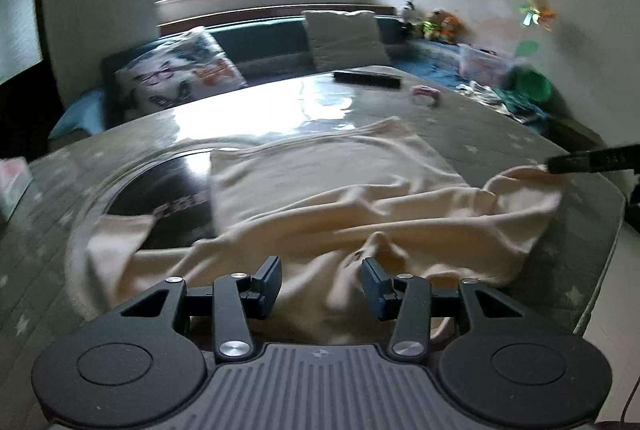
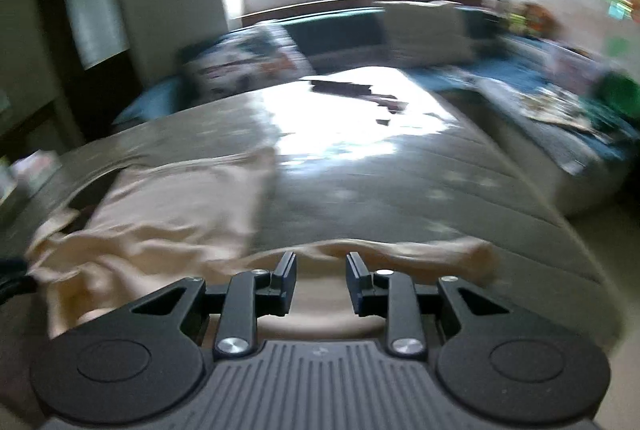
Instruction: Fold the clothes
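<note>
Glossy table (image 1: 248, 118) under cream garment (image 1: 328, 182), half-folded. Left gripper (image 1: 322, 280), right gripper (image 2: 321, 280) above near hem, parted, empty. Next: regrip hem, fold over.

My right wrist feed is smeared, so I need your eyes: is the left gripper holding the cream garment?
Observer: No. The left gripper stands open above the cream garment, with nothing pinched between its pads.
Operator: Is the cloth tidy anywhere?
Observer: Its far part lies flat with a straight left edge; the near part is rumpled.
Operator: Anything else lying out there?
Observer: A small pink item lies near a black remote at the far end of the table.
</note>
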A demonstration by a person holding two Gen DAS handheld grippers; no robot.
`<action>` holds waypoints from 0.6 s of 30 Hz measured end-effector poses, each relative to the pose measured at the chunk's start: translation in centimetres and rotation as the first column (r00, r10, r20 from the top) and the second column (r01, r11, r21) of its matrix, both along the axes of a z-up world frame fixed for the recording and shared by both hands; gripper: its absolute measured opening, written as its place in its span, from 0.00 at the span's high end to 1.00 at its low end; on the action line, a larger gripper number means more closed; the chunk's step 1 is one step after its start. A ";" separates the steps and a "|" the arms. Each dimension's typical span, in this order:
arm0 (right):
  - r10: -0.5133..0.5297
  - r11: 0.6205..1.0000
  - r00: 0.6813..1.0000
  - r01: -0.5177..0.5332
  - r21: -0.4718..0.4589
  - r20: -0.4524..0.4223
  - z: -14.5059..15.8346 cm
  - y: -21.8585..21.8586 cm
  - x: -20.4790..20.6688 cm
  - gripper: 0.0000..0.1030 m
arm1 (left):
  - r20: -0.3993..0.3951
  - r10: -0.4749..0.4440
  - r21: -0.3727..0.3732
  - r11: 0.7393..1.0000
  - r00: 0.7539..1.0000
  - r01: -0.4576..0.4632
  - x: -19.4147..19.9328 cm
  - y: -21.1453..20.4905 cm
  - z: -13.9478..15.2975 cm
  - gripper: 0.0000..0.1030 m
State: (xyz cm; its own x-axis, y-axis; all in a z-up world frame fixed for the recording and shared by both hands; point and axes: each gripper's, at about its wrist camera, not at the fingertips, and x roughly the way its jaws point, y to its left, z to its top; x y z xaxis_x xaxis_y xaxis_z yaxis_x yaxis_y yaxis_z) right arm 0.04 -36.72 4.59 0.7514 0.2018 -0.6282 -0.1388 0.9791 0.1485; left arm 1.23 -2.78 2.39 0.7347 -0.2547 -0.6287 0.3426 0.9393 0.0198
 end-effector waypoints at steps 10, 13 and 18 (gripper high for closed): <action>0.419 0.908 0.907 -0.419 -0.002 -0.038 0.6 11.3 0.7 0.72 | -0.037 -0.060 0.012 0.998 0.997 0.061 0.7 -0.8 -2.3 0.91; 0.493 0.869 0.868 -0.495 -0.019 -0.061 0.0 13.9 0.6 0.70 | -0.018 -0.060 0.006 0.998 0.998 0.061 0.0 -0.4 -2.0 0.96; 0.515 0.843 0.850 -0.526 -0.112 -0.109 -2.2 16.5 0.6 0.71 | 0.012 -0.062 0.006 0.998 0.998 0.061 -1.5 0.1 -1.4 0.98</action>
State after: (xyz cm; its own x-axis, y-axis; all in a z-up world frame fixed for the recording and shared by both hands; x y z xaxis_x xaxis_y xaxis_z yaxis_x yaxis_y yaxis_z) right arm 0.59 -20.19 2.35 0.5107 0.4617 -0.7253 -0.6275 0.7768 0.0525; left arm -0.30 -2.67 1.04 0.7253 -0.2959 -0.6215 0.3994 0.9163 0.0299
